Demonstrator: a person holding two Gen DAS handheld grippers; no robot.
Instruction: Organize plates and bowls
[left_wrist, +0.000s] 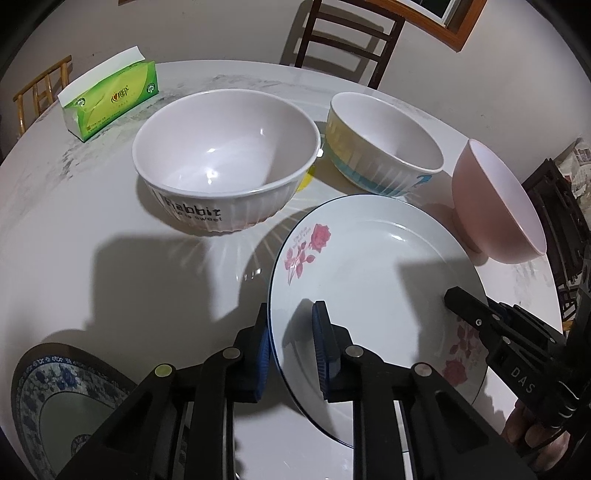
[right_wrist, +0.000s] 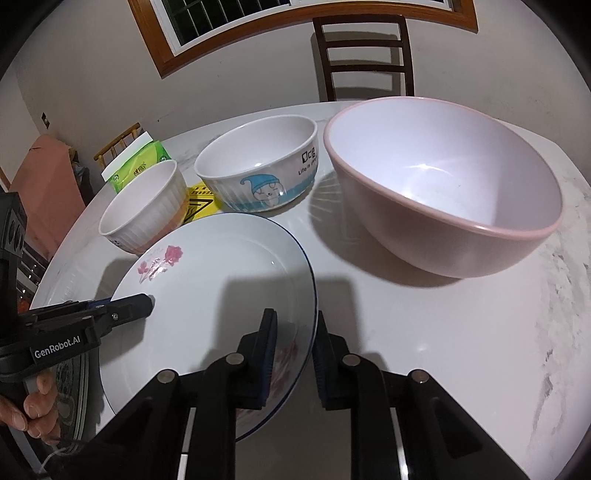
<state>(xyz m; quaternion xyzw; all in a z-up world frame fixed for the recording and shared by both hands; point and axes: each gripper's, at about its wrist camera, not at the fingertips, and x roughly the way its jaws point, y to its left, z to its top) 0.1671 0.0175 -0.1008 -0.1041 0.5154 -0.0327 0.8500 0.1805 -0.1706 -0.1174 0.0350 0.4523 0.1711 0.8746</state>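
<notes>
Porcelain, by the look of it: the rose-printed plate (left_wrist: 369, 280) sits on the white table (left_wrist: 110, 229) in front of the bowls, stiff, glossy and breakable, so it probably slides easily in a weak grip. At its left rim the left gripper (left_wrist: 291, 350) pinches the edge between blue pads, one finger under and one over. Opposite, the right gripper (right_wrist: 295, 354) clamps the right rim likewise, a balanced two-sided hold that should suit a smooth, fairly heavy dish.
</notes>
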